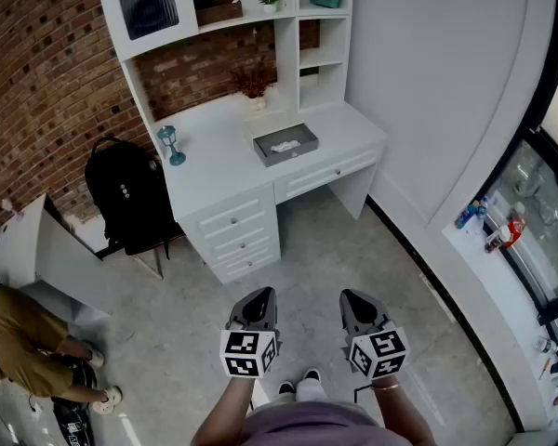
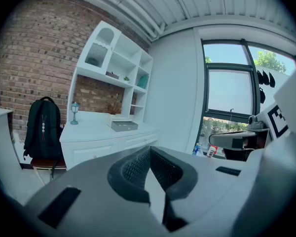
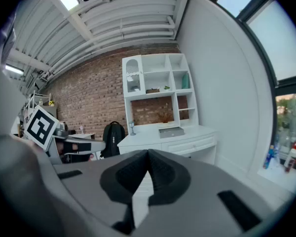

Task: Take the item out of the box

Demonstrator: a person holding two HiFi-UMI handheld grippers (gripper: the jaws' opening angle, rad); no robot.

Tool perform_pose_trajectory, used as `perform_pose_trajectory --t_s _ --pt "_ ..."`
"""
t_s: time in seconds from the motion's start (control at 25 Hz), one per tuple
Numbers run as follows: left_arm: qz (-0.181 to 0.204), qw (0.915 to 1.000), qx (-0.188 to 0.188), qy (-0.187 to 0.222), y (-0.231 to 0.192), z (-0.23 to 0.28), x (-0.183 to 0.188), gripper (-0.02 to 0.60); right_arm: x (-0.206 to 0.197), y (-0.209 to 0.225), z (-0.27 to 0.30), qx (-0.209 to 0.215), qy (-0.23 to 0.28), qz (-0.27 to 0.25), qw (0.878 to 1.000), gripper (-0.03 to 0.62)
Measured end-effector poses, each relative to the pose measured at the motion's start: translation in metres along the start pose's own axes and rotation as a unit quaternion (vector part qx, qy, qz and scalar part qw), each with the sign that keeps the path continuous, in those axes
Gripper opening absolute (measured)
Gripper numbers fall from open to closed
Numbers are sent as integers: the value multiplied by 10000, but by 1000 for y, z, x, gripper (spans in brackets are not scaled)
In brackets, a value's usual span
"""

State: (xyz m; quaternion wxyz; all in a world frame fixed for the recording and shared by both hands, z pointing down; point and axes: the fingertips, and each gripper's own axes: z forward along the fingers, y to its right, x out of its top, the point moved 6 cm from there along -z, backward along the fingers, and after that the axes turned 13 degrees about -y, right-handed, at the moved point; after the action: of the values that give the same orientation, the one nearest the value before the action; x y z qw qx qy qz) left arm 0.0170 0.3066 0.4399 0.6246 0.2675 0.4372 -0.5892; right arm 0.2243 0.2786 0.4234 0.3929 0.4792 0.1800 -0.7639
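Grey box [image 1: 286, 144] on white desk [image 1: 214, 170], black backpack [image 1: 128, 193] beside, L hand-held gripper [image 1: 258, 300], R hand-held gripper [image 1: 356, 301], both far from desk

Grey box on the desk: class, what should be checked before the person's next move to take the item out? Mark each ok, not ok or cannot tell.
1. Grey box open-topped on white desk: ok.
2. White item visible inside: ok.
3. Left gripper and right gripper empty: ok.
4. Jaws apart for a grasp: not ok, both shut.
5. Grippers within reach of box: not ok, far back.
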Motion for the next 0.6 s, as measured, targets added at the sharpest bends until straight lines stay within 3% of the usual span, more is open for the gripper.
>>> perform_pose_trajectory --t_s 0.6 --pt "100 9999 106 23 16 30 12 0 7 40 6 98 285 57 9995 3"
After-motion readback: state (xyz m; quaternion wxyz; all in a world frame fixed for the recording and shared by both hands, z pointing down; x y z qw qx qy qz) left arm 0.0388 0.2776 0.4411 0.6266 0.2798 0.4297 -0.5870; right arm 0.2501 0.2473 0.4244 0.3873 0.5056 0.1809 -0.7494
